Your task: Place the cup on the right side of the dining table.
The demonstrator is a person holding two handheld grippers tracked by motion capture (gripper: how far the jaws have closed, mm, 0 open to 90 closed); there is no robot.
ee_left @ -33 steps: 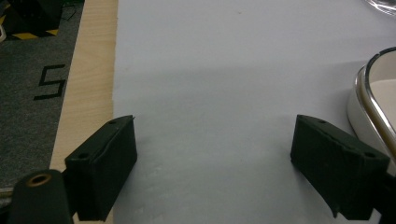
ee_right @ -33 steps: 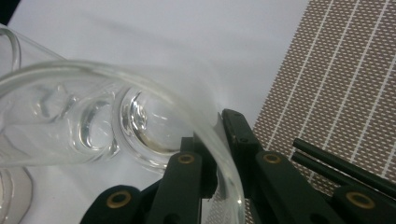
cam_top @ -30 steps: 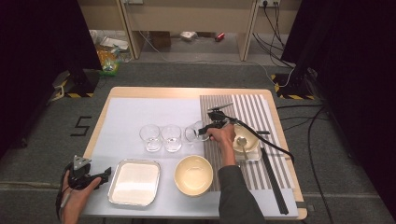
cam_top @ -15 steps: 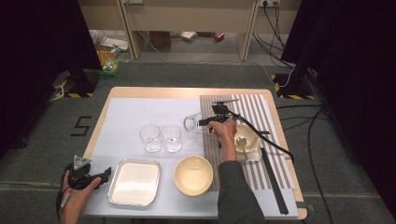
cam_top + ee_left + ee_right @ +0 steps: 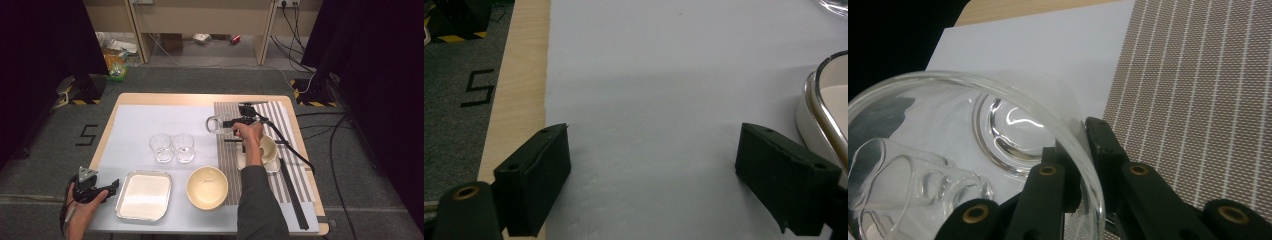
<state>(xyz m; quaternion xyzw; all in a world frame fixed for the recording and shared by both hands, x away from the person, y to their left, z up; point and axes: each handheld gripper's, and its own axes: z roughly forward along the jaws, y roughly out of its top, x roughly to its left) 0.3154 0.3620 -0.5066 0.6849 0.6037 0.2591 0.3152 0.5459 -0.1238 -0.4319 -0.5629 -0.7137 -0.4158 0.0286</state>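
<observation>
The right gripper is clamped on the rim wall of a clear, round drinking glass, one jaw inside the mouth and one outside, as the right gripper view shows with the glass tipped on its side against the jaws. In the high view that glass hangs above the table at about ten o'clock from the person's right hand, over the seam between the pale blue-grey mat and the brown striped placemat. At about eight o'clock from it stand two more clear tumblers, upright and just beside each other. The left gripper rests at the table's near left edge with its jaws spread wide and nothing between them, a shiny rectangular metal tray just at its three o'clock. A cream ceramic bowl sits beside the tray. The step in hand looks like carrying the lifted glass, probably toward a place on the striped placemat. The next move calls for turning it upright and lowering it gently before the jaws part, since a rim pinch on smooth glass can slip.
</observation>
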